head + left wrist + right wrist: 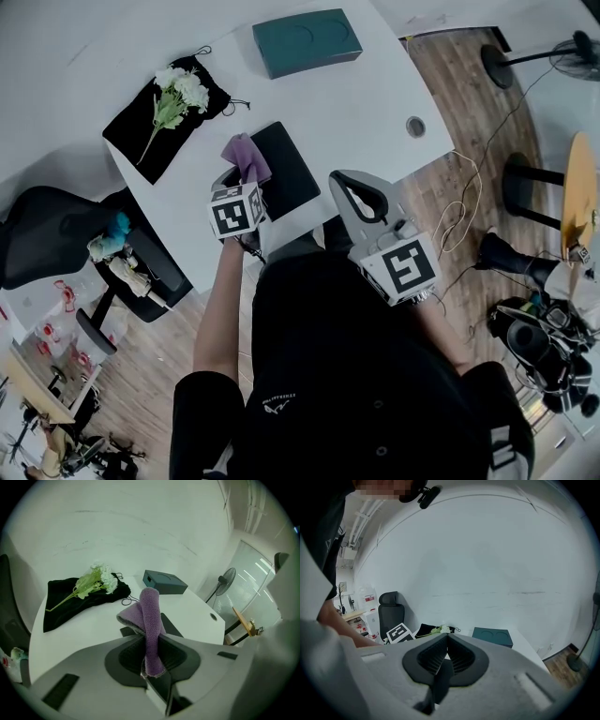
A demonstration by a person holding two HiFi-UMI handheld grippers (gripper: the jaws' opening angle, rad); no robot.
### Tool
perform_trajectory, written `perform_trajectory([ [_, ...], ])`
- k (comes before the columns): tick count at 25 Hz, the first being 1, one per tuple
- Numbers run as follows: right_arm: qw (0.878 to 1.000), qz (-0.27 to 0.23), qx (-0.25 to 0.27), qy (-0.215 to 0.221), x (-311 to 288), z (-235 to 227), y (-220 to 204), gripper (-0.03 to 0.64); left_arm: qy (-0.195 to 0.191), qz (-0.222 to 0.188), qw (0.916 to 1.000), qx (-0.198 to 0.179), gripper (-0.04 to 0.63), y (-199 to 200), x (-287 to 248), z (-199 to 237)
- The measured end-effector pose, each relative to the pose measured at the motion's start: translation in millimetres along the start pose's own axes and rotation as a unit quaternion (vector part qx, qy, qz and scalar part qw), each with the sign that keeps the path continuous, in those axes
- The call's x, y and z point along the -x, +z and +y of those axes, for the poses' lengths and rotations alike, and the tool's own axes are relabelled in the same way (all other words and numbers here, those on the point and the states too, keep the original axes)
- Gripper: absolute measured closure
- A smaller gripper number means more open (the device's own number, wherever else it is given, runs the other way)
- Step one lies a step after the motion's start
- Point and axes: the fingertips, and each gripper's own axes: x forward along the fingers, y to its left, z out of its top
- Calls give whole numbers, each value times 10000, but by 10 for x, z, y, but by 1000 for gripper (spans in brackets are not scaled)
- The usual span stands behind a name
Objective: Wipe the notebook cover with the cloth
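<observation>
Left hand-held gripper (151, 641) has its jaws clamped shut on the purple cloth (150, 620). In its own view the cloth runs up out of the jaws and flops over to the left at the top. The notebook (284, 167), black cover, lies flat near the counter's (366, 103) front edge, about the middle of the head view. The cloth hangs over the notebook's left side. Can't really tell if it's actually touching the cover or just above it.

Right hand-held gripper (446, 639) is closed too, pads pressed together with nothing in them. In the head view it sits just right of the notebook, at the counter's edge, tips pointing up-frame.

Other stuff on the counter:
- a teal box (307, 42) at the top centre of the head view, well apart from the notebook
- a black bag (141, 136) at upper left, with a bunch of white flowers (180, 91) lying on top
- a round cable hole (415, 127) over to the right

A black chair (52, 234) is at the left edge of the head view, on wood floor (469, 75).
</observation>
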Motion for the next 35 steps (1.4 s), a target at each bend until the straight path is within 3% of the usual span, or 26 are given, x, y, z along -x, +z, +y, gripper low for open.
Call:
perform_trajectory([
  [5,10000,11,-29,-62,54,-32,-37,612,-407,95,9991,123,523,-43,-99,-358],
  [15,9996,54,-117,-258,178,-152,-111,612,-740,374,9965,40,523,-120,-338,-761],
  [35,9981,134,-318,-502,293,-321,-212,612,-523,637,9966,-33,523,-309,-549,-738],
])
